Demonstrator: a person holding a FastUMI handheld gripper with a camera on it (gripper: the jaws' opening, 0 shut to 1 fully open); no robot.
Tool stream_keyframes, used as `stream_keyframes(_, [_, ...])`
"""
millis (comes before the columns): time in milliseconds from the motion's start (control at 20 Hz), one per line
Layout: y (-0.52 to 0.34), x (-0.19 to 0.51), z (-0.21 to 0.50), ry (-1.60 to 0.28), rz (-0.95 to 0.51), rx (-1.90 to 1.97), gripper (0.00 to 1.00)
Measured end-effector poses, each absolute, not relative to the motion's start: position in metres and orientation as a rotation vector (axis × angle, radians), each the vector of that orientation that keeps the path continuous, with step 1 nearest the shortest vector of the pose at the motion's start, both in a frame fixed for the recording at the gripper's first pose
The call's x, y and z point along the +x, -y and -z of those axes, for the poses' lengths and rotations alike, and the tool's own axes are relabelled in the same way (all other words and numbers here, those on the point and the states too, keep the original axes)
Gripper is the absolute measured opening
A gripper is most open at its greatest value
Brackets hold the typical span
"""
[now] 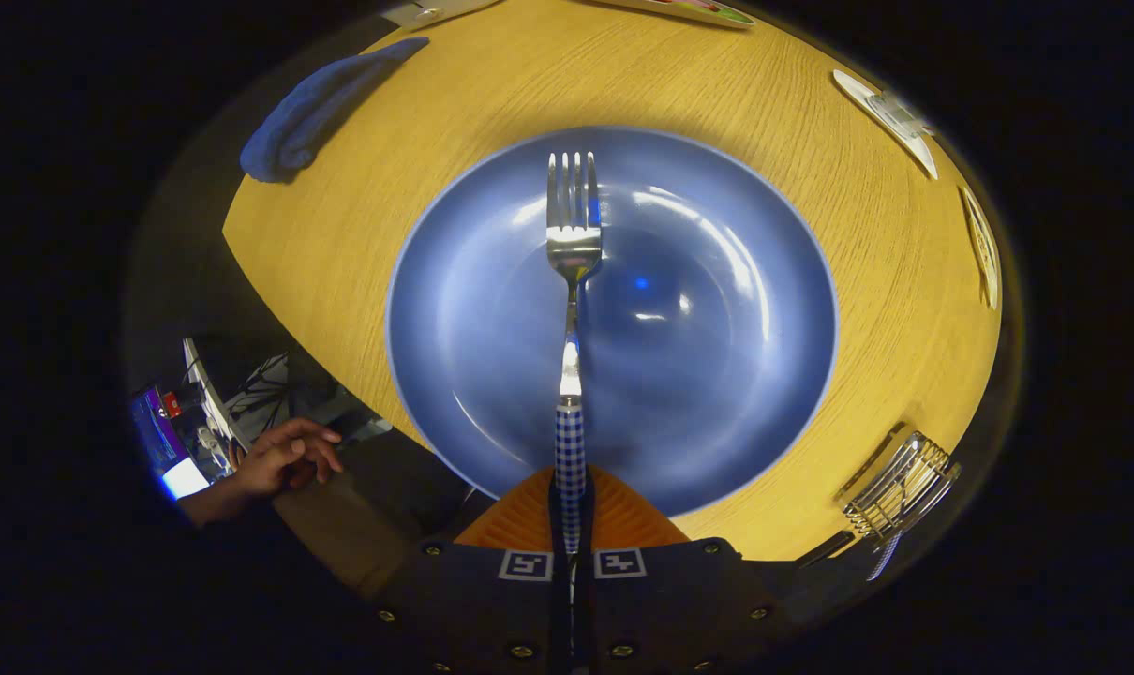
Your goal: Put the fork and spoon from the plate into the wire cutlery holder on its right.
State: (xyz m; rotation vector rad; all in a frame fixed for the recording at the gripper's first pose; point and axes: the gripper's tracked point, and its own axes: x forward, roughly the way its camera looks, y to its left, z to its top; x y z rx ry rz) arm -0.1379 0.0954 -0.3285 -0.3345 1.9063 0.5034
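Gripping one fork [573, 281] above one plate [717, 412], gripper [572, 525]

The wooden table [361, 216] carries a blue plate [717, 394] centrally, a blue cloth [314, 108] far left, and the wire cutlery holder [900, 492] near right.

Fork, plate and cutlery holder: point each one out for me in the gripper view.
fork [574, 239], gripper view, on the base of its tines.
plate [717, 412], gripper view, on its bare inner surface.
cutlery holder [900, 492], gripper view, on its wire side.
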Motion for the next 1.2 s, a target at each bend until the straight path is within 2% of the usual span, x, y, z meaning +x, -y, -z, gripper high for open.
stream_keyframes(200, [-0.072,-0.138,0.293,-1.935,-0.540,-0.367,0.02])
stream_keyframes(450, [-0.021,-0.140,0.260,-1.946,-0.495,-0.386,0.02])
stream_keyframes(1200, [0.121,-0.180,0.193,-2.042,-0.228,-0.265,0.02])
